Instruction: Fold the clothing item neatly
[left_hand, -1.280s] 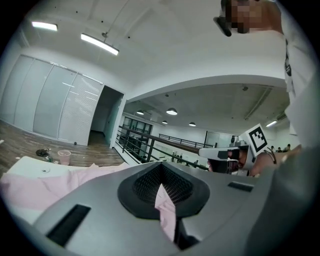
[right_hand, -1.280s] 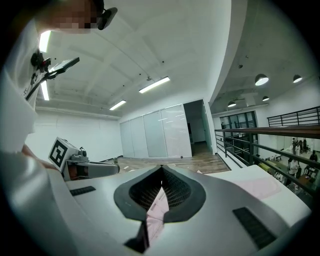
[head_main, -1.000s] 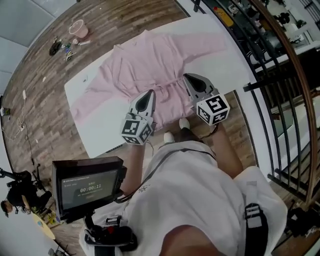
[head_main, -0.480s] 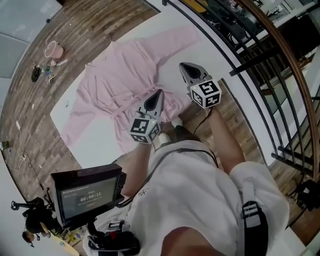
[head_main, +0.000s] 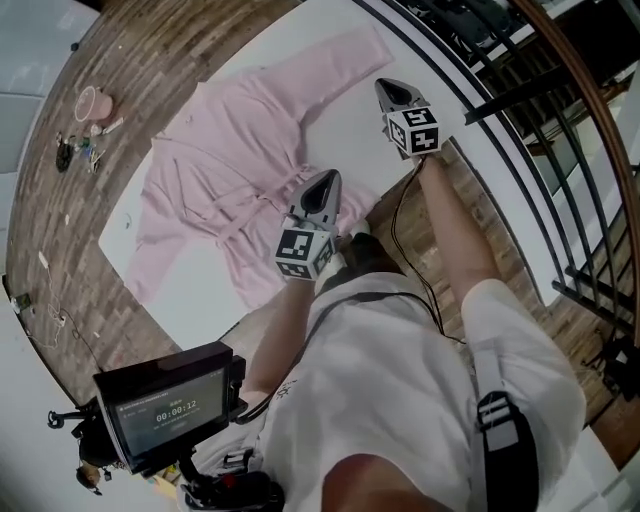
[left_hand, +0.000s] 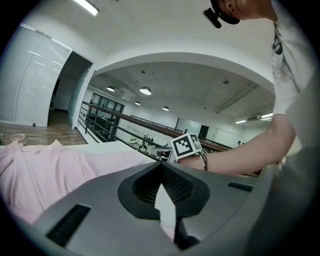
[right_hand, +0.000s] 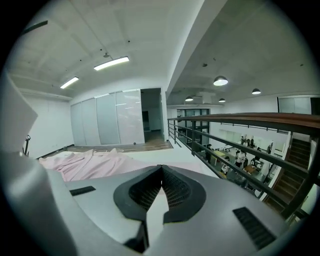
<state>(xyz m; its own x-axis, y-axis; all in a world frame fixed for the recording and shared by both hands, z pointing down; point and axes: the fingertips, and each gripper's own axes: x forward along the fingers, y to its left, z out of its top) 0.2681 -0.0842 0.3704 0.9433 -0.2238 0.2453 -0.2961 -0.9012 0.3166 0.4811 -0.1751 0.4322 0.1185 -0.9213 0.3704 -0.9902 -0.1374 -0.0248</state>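
On the white table (head_main: 197, 287) the pink robe (head_main: 240, 140) lies spread flat. Your left gripper (head_main: 327, 182) and right gripper (head_main: 389, 90) both have their jaws pressed together and hold nothing. If you pinch only one layer, the fold may wrinkle. Only the head view shows both sleeves.

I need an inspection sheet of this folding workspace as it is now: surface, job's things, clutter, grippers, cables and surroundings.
Surface: white table, standing on a wooden floor.
Job's things: pink garment, spread flat with sleeves out, not yet folded.
Clutter: pink cup and small items on the floor beside the table.
Grippers: left gripper shut, empty, over the garment's near hem; right gripper shut, empty, near one sleeve.
Cables: thin black cable along the right forearm.
Surroundings: black railing; timer screen.
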